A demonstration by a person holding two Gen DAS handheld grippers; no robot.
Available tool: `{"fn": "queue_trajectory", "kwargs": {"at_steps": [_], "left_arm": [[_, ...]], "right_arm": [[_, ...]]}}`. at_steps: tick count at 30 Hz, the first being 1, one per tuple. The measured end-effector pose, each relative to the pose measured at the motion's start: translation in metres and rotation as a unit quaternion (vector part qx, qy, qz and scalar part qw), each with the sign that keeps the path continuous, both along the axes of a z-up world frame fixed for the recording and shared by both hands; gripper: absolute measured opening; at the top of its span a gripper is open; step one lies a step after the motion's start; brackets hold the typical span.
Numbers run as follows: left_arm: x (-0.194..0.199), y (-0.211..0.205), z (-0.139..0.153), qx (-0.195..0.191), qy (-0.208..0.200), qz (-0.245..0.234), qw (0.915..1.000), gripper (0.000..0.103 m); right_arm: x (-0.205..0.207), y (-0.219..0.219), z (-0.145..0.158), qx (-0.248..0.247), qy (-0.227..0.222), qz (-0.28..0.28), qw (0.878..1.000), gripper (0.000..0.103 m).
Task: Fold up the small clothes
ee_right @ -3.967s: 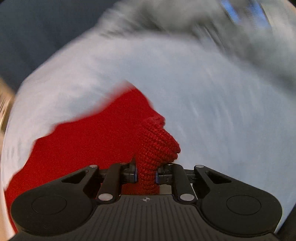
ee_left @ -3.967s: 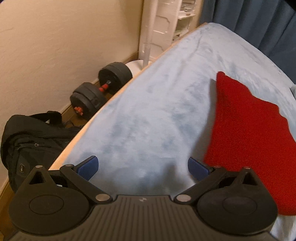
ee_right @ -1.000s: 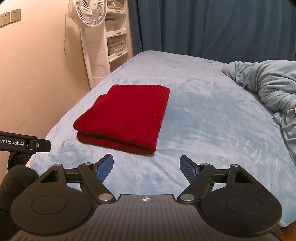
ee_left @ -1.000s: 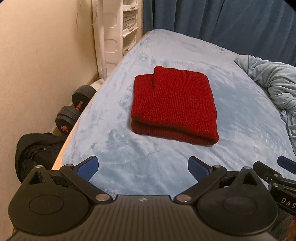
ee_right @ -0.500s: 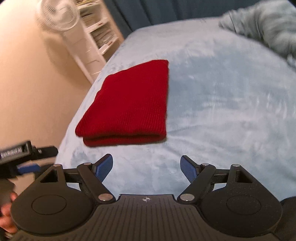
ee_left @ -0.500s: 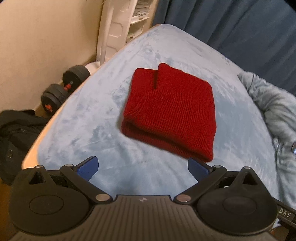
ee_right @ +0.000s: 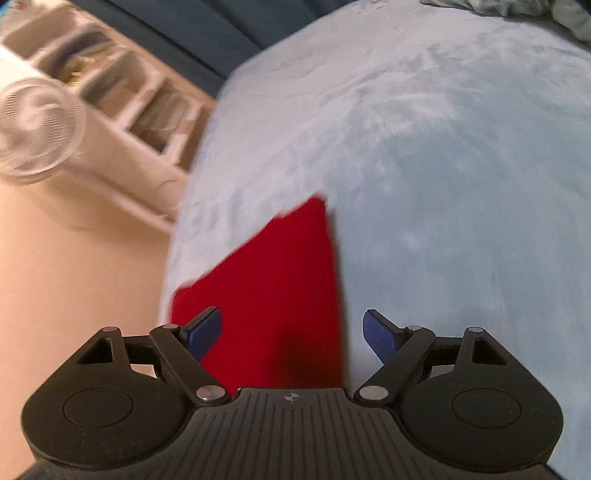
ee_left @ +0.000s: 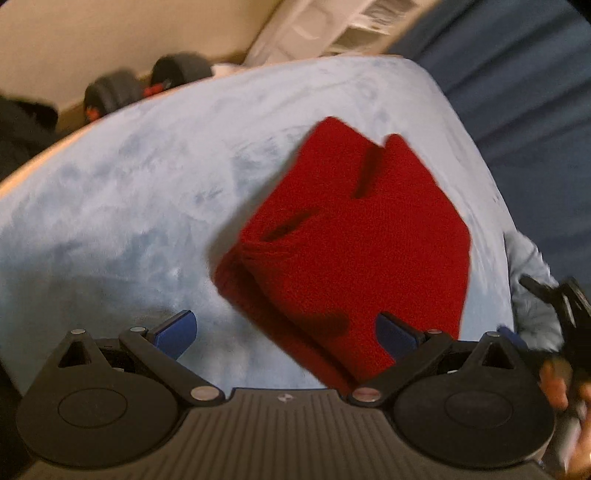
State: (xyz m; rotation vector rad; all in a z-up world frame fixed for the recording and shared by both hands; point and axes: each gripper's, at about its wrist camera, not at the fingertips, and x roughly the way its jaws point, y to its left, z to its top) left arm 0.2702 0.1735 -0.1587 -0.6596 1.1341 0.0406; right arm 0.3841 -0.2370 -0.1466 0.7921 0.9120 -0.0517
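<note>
A folded red knit garment [ee_left: 354,243] lies on the light blue bed cover [ee_left: 147,206]. My left gripper [ee_left: 284,334] is open and empty, close above the garment's near edge, its right finger over the red knit. My right gripper [ee_right: 293,330] is open and empty, right over the garment [ee_right: 273,295], with the red knit between its blue pads. The right gripper also shows at the right edge of the left wrist view [ee_left: 554,302], held in a hand. Both views are motion-blurred.
Black dumbbells [ee_left: 144,88] and a black bag [ee_left: 22,129] lie on the floor left of the bed. A white shelf unit [ee_right: 122,96] and a fan [ee_right: 37,125] stand by the beige wall. Dark blue curtains [ee_left: 517,74] hang behind. A rumpled blanket [ee_right: 517,11] lies at far right.
Both grippers have moved down and in toward the folded red garment, which now fills the space at their fingers. Both stay open. The garment has not moved.
</note>
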Motion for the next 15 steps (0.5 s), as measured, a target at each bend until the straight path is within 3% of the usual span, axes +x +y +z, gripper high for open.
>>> {"fn": "queue_trajectory", "kwargs": {"at_steps": [3,9,10,11,13,15], "left_arm": [[0.007,0.014,-0.018,-0.011,0.022,0.035,0.9991,0.103],[0.025,0.035,-0.042,-0.052,0.045,0.082,0.9942,0.102],[0.028,0.035,-0.040,-0.045,0.037,0.085,0.9947,0.098],[0.031,0.034,-0.036,-0.039,0.022,0.075,0.9962,0.063],[0.045,0.033,-0.029,-0.029,0.024,0.046,0.9983,0.050],[0.074,0.038,-0.027,-0.014,0.023,0.005,0.9996,0.044]], "right_arm": [[0.063,0.000,-0.027,-0.012,0.028,0.004,1.000,0.085],[0.149,0.031,-0.069,-0.036,0.069,0.077,0.994,0.083],[0.156,0.037,-0.072,-0.043,0.069,0.095,0.992,0.056],[0.160,0.045,-0.074,-0.063,0.073,0.124,0.988,0.038],[0.150,0.056,-0.067,-0.115,0.056,0.165,0.978,0.027],[0.122,0.041,-0.060,-0.114,0.044,0.139,0.983,0.024]]}}
